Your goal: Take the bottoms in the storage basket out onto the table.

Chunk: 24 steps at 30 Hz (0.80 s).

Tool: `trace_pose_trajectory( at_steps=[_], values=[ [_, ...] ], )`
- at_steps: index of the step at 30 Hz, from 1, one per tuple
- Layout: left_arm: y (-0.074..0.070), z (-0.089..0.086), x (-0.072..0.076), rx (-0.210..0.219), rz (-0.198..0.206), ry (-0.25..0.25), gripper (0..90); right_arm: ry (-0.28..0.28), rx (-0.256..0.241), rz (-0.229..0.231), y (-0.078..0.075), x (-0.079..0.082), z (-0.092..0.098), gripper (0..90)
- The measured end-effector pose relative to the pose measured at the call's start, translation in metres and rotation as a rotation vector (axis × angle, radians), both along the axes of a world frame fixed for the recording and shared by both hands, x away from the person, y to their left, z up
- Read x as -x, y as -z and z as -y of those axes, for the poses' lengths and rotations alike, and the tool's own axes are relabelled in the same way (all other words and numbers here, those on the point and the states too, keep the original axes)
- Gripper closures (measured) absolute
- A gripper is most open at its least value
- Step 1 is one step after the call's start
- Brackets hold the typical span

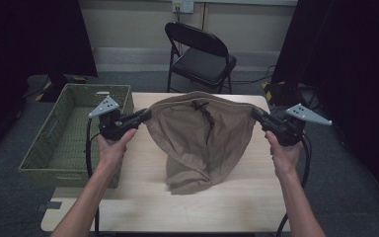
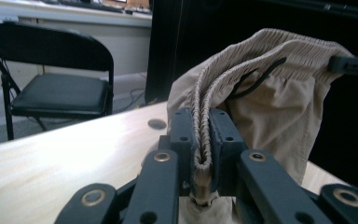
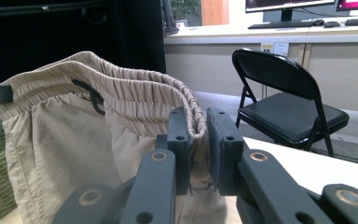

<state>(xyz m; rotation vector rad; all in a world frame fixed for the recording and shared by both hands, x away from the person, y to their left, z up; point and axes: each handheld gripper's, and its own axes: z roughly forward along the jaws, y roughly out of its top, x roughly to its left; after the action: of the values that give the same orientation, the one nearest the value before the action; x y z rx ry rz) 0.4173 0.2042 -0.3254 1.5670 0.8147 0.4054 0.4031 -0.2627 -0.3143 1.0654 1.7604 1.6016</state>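
left hand [image 1: 112, 148]: comes in from the near edge of the table [image 1: 143, 197], wrapped round the left gripper's handle.
right hand [image 1: 284, 157]: same on the right side, near the table's right edge.
left gripper [image 1: 143, 116]: clenched on the shorts' elastic waistband; in the left gripper view [image 2: 202, 140] the gathered band is pinched flat between both jaws. Held above the left part of the table, just beside the basket's right wall.
right gripper [image 1: 254, 114]: clamped on the other end of the waistband; in the right gripper view [image 3: 199, 140] the folded band sits between the jaws. Held above the far right corner region of the table.
shorts [image 1: 200, 138]: beige, stretched by the waistband between the two grippers, over the middle of the table. Legs hang down, lower end bunched and resting on the tabletop toward the near edge. Also seen at [image 2: 279, 93] and [image 3: 74, 130].
drawstring [image 1: 205, 111]: dark cord, dangling at the waistband's centre.
basket [image 1: 59, 143]: green woven, at the table's left edge, part hanging off it.
chair [image 1: 202, 54]: black folding, on the floor beyond the far edge of the table.
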Motion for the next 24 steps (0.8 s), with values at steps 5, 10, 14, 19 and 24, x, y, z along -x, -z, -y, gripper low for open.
trace_pose_trajectory(
  at_steps=[5, 10, 14, 19, 24],
  values=[
    [-0.016, -0.001, 0.002, 0.010, 0.033, 0.004, 82.1, -0.001, -0.002, 0.027, -0.016, 0.002, 0.002, 80.0],
    [-0.032, -0.002, 0.006, 0.026, 0.066, 0.011, 82.7, -0.005, -0.002, 0.060, -0.034, 0.007, 0.003, 80.0],
    [-0.043, -0.003, 0.006, 0.036, 0.082, 0.012, 83.4, -0.007, 0.001, 0.076, -0.046, 0.010, 0.001, 80.1],
    [-0.059, -0.004, 0.007, 0.040, 0.101, 0.011, 83.8, -0.011, -0.001, 0.102, -0.061, 0.010, -0.001, 80.0],
    [-0.084, -0.001, 0.013, 0.035, 0.139, 0.019, 84.0, -0.011, -0.006, 0.131, -0.083, 0.013, -0.001, 80.0]
  ],
)
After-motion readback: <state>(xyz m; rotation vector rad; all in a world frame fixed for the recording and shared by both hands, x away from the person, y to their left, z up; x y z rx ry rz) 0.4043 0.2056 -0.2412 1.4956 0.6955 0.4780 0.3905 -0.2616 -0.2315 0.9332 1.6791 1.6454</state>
